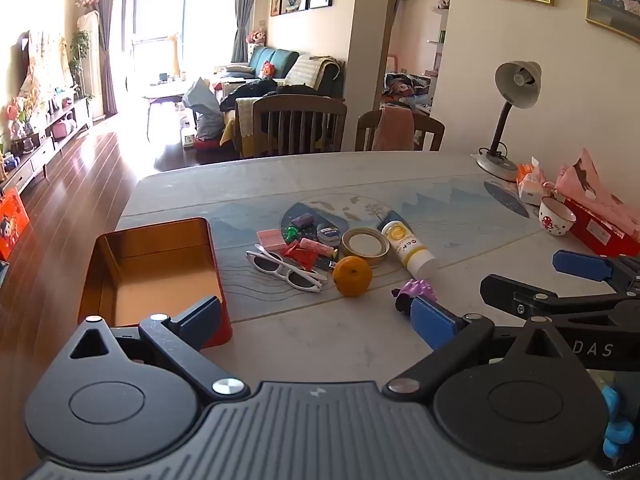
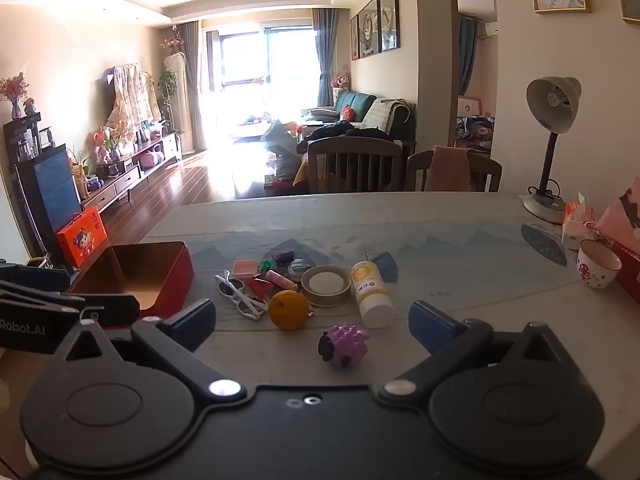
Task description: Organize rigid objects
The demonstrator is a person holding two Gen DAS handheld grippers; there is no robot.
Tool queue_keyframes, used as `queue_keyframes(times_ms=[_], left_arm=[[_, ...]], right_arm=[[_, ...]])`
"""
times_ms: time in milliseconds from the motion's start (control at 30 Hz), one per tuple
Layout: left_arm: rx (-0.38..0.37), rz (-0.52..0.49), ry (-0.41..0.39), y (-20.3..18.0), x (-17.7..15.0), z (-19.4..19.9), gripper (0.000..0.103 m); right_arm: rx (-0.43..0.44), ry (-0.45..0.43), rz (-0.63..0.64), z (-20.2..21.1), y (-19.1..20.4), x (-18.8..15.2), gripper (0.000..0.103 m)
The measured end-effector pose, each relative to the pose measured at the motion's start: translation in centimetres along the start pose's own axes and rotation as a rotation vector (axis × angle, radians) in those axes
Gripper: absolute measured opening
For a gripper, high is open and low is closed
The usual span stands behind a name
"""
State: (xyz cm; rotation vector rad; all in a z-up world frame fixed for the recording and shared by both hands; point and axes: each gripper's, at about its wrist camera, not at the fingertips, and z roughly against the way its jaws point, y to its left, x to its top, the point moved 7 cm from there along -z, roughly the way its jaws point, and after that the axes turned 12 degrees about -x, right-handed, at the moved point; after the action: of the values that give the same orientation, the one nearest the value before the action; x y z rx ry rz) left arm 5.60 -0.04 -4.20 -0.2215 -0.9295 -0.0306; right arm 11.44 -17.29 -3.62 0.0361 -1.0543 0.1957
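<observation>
A red tin box (image 1: 156,268) with a gold inside stands open and empty at the table's left; it also shows in the right wrist view (image 2: 148,276). A pile of small things lies mid-table: white sunglasses (image 1: 288,270), an orange (image 1: 352,276), a round tin (image 1: 366,246), a yellow-white tube (image 1: 408,248), a purple spiky toy (image 2: 344,344). My left gripper (image 1: 320,320) is open and empty, above the table's near edge beside the box. My right gripper (image 2: 316,326) is open and empty, with the purple toy just ahead between its fingers.
A desk lamp (image 1: 508,120), a tissue pack (image 1: 530,180), a white cup (image 1: 556,216) and a red box with pink cloth (image 1: 600,216) stand at the table's right. Two chairs (image 1: 300,124) stand behind the far edge.
</observation>
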Motion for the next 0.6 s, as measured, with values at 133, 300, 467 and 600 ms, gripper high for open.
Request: queue_keyframes(times_ms=[133,300,467,600], left_arm=[[0.006,0.012,0.001,0.1,0.0,-0.1,0.103],[-0.013,0.033,-0.004,-0.4,-0.4,0.1,0.103],[-0.049,0.043,-0.014,-0.3,0.4,0.4,0.103],[-0.059,0.053,-0.026,0.4,0.2,0.7,0.103]], right_arm=[[0.004,-0.004,0.007,0.0,0.1,0.0,0.103],[0.002,-0.014,0.013,0.5,0.2,0.3,0.103],[-0.007,-0.01,0.011,0.6,-0.1,0.9,0.102],[-0.01,-0.018,0.023,0.6,0.6,0.3,0.102]])
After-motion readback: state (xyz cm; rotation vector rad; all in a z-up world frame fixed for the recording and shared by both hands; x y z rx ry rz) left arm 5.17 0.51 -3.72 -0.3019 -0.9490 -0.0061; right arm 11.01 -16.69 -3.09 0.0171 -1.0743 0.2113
